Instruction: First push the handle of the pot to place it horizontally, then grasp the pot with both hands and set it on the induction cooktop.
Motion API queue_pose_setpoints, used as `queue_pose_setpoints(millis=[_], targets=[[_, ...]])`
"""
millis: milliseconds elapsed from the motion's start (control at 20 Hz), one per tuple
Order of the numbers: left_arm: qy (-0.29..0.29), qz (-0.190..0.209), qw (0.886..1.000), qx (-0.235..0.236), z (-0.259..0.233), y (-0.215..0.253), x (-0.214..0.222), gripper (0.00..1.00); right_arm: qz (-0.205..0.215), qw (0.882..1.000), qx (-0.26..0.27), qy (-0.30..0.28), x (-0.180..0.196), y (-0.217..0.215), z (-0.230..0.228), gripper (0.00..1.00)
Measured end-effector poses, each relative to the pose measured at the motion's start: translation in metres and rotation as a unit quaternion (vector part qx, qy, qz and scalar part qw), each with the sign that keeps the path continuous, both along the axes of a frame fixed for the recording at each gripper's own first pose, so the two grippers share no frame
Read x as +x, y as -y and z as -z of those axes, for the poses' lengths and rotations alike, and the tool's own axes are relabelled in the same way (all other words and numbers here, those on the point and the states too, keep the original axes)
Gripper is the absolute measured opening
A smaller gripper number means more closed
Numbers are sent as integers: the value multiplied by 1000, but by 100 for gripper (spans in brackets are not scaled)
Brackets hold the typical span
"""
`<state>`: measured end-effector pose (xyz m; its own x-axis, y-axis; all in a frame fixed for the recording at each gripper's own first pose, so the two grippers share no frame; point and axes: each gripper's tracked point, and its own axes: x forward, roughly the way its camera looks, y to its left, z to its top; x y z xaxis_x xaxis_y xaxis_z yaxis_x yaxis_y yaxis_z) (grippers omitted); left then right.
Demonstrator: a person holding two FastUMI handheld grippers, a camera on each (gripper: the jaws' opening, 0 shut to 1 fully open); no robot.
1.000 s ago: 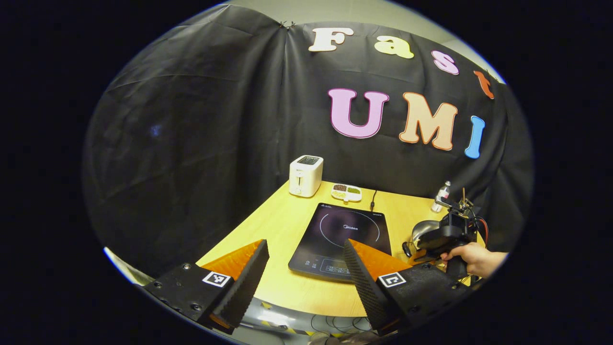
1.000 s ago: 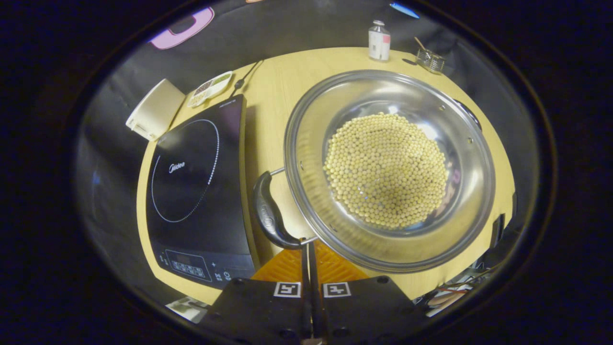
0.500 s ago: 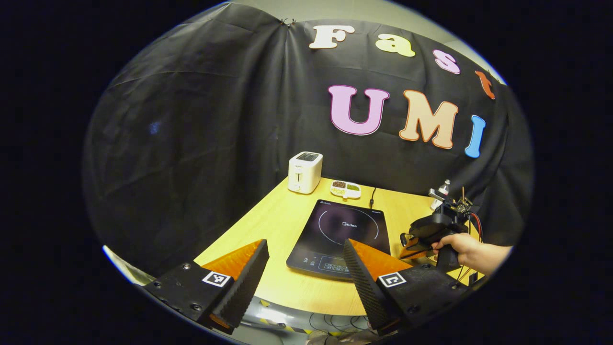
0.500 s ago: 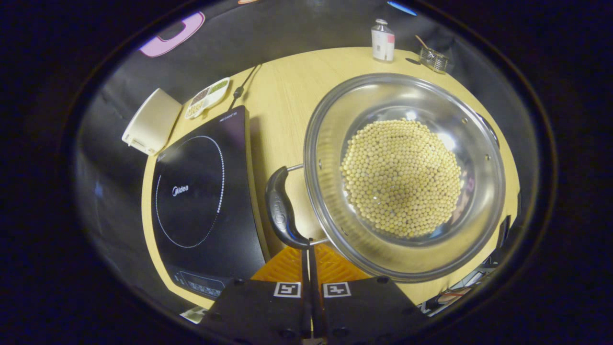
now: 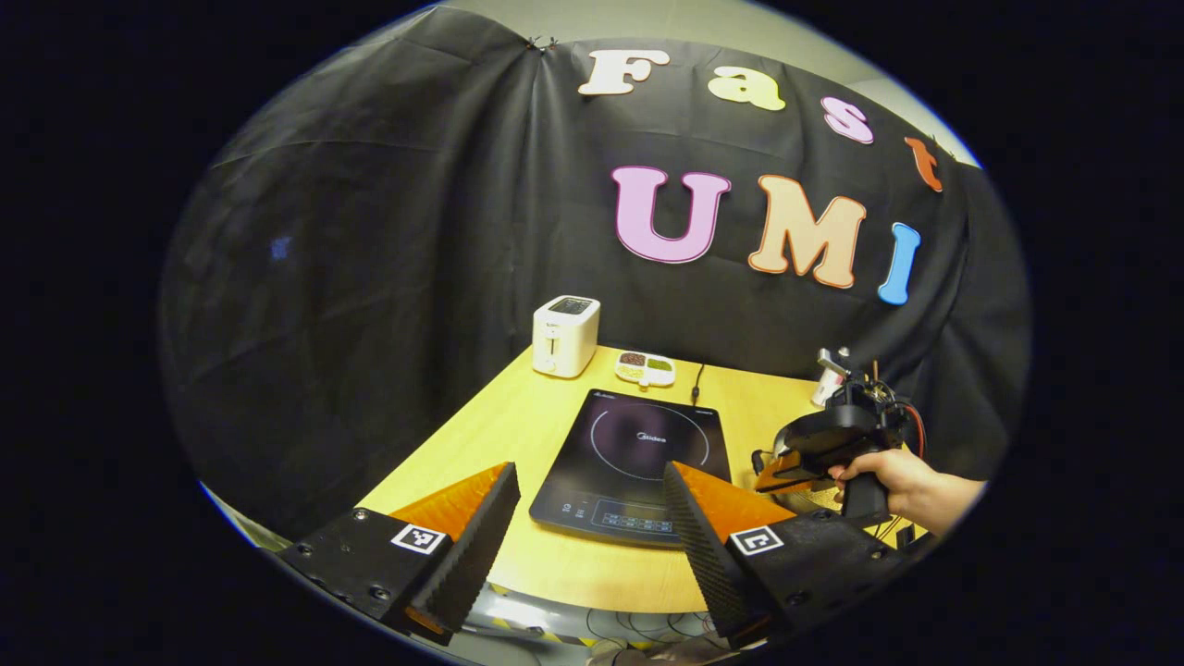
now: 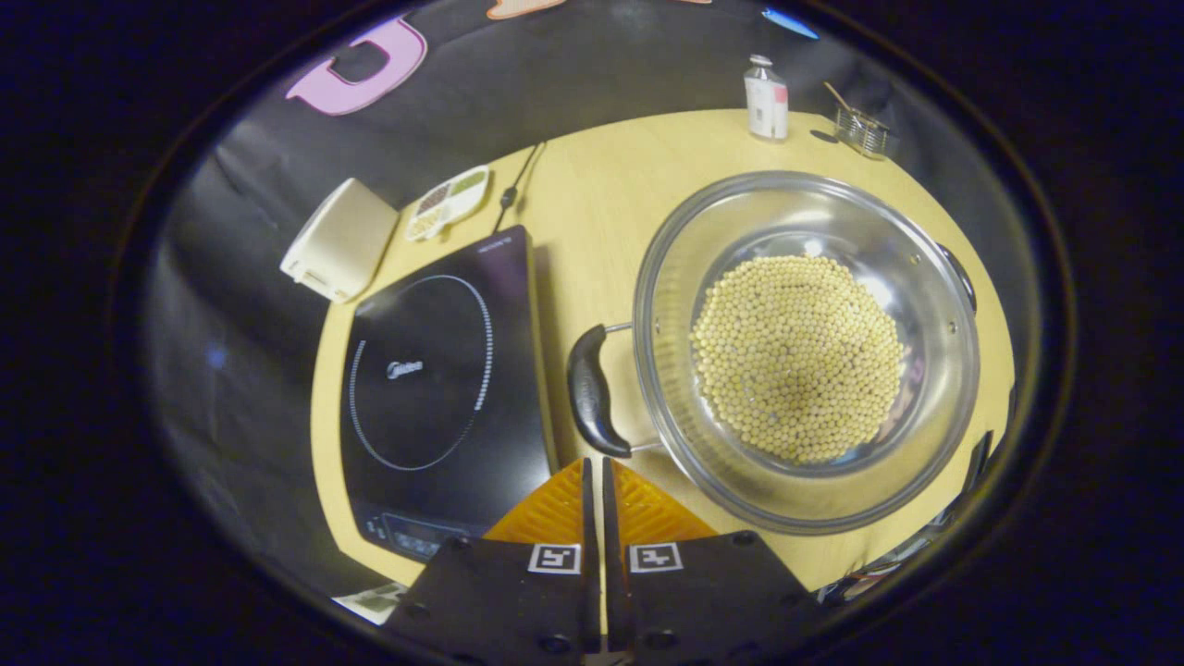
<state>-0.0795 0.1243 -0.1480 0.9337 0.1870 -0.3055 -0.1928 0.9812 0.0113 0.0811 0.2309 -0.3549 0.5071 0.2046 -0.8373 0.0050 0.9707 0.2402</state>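
— Two fingers of your right gripper (image 6: 597, 472) are pressed together, just below the pot's handle (image 6: 589, 390). Where is the pot (image 6: 805, 347)?

— Beside the induction cooktop (image 6: 444, 370), toward the desk's (image 6: 592, 185) right edge. Push the handle gently. Your left gripper (image 5: 587, 527) waits, jaws spread.

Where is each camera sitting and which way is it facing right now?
Left gripper view: rides on the left gripper, held off the near edge of the table, facing the booth wall; its own two fingers stand apart, and a hand holds the right gripper farther off.
Right gripper view: rides on the right gripper, looking steeply down at the pot of beans and its near handle; its fingers are together.
Shared: induction cooktop, toaster, table.
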Motion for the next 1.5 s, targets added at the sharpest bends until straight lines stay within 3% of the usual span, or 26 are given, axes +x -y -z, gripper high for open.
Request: queue_pose_setpoints(millis=[100, 150, 250, 300, 400, 500, 650, 700, 750, 900, 950, 1250, 1500], targets=[[-6, 11, 1000, 4, 2, 5, 4, 92, -3, 999, 30, 12, -10, 5, -20, 5], [-7, 16, 1000, 6, 3, 7, 7, 92, -2, 999, 36, 17, -13, 13, -31, 7], [-11, 26, 1000, 3, 4, 14, 13, 96, -7, 999, 41, 30, -22, 33, -50, 3], [-11, 34, 999, 1, 4, 18, 17, 92, -9, 998, 42, 34, -27, 44, -57, 14], [-19, 51, 999, -2, 6, 28, 23, 96, -4, 998, 43, 51, -32, 68, -71, 14], [-29, 69, 997, -2, 10, 40, 30, 96, 6, 997, 44, 63, -36, 95, -80, 30], [-48, 95, 994, 1, 20, 58, 45, 96, 19, 996, 28, 78, -38, 137, -88, 75], [-56, 102, 993, 2, 23, 64, 49, 96, 23, 996, 23, 82, -37, 152, -91, 80], [-63, 109, 992, 2, 27, 71, 55, 96, 29, 996, 16, 85, -35, 167, -91, 92], [-86, 124, 989, 7, 38, 91, 71, 96, 42, 995, 3, 86, -24, 203, -89, 92], [-94, 130, 987, 6, 44, 100, 75, 96, 43, 996, 2, 82, -18, 213, -87, 99], [-154, 135, 978, -31, 77, 149, 118, 96, 50, 998, -6, 41, 25, 275, -64, 99], [-212, 144, 965, -48, 115, 182, 154, 96, 36, 999, -3, -10, 61, 302, -31, 99]])
